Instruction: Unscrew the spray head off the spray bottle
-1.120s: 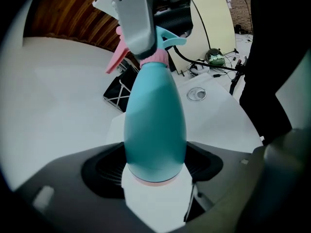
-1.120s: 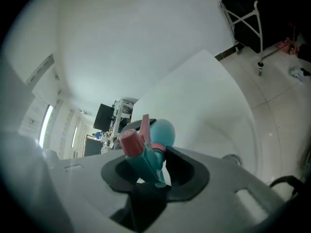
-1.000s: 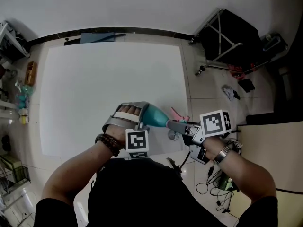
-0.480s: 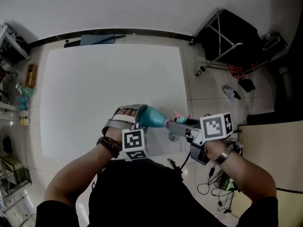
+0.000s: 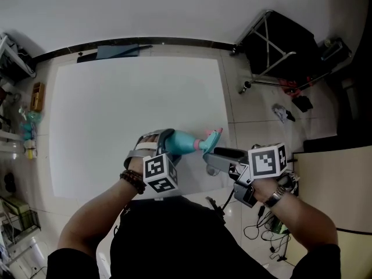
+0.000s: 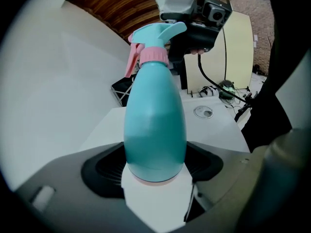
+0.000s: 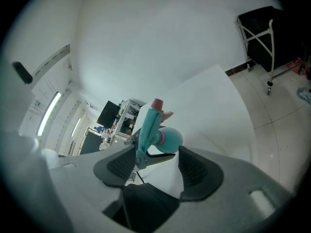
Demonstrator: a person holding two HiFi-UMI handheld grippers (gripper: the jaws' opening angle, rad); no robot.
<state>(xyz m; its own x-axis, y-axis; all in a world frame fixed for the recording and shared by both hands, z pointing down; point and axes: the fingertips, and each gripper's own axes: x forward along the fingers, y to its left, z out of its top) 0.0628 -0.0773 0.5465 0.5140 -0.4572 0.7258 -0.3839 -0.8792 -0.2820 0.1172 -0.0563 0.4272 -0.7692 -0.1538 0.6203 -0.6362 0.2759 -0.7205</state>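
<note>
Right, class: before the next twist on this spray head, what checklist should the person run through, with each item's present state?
1. Body hold: the left gripper clamps the spray bottle: ok.
2. Head hold: the right gripper is not clamping the spray head; its jaws have just been opening, with the head between them: not ok.
3. Alignment: the spray head stands between the right pads: ok.
4. Joint: the pink collar sits on the neck; how loose: cannot tell.

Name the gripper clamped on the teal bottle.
The left gripper: its pads press the teal plastic spray bottle. On the right gripper, the jaws have just been opening, apart around the pink-collared spray head.
</note>
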